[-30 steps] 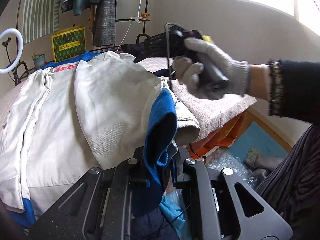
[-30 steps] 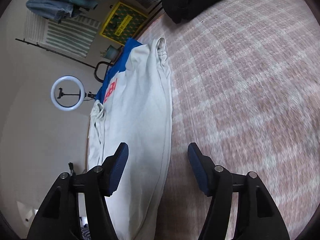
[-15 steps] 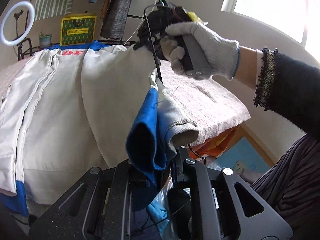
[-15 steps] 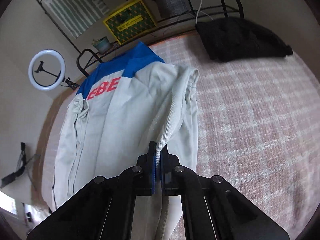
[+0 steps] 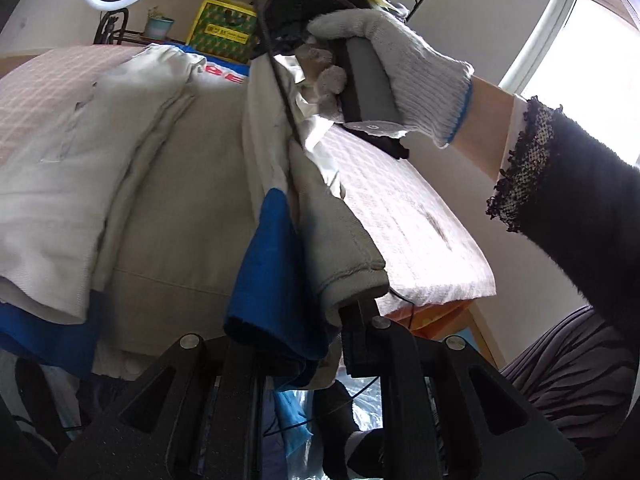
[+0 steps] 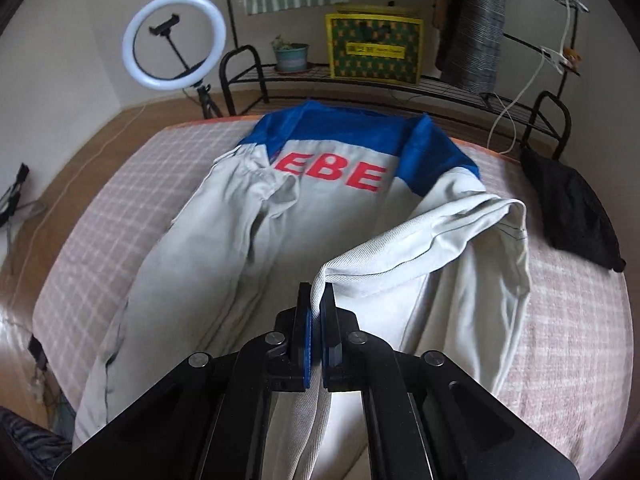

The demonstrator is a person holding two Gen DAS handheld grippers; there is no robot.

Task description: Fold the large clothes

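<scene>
A large white and blue jacket (image 6: 328, 216) with red letters lies back up on the checked bed (image 6: 100, 224). Its left sleeve (image 6: 236, 200) is folded in over the body. My right gripper (image 6: 318, 300) is shut on the edge of the right sleeve (image 6: 452, 228) and holds it lifted over the jacket's middle. In the left wrist view my left gripper (image 5: 320, 332) is shut on the blue and grey cuff (image 5: 308, 268) of that sleeve, at the bed's near edge. A gloved hand (image 5: 392, 64) holds the right gripper above the jacket (image 5: 168, 184).
A black garment (image 6: 568, 208) lies on the bed at the right. Behind the bed stand a metal rack (image 6: 400, 84) with a yellow box (image 6: 374, 48) and a plant pot (image 6: 292, 56), and a ring light (image 6: 174, 40). A person's dark sleeve (image 5: 572, 208) is at the right.
My right gripper closed on the sleeve's edge, then lifted it and carried it over the jacket while rolling. My left gripper shifted along with the cuff still in it.
</scene>
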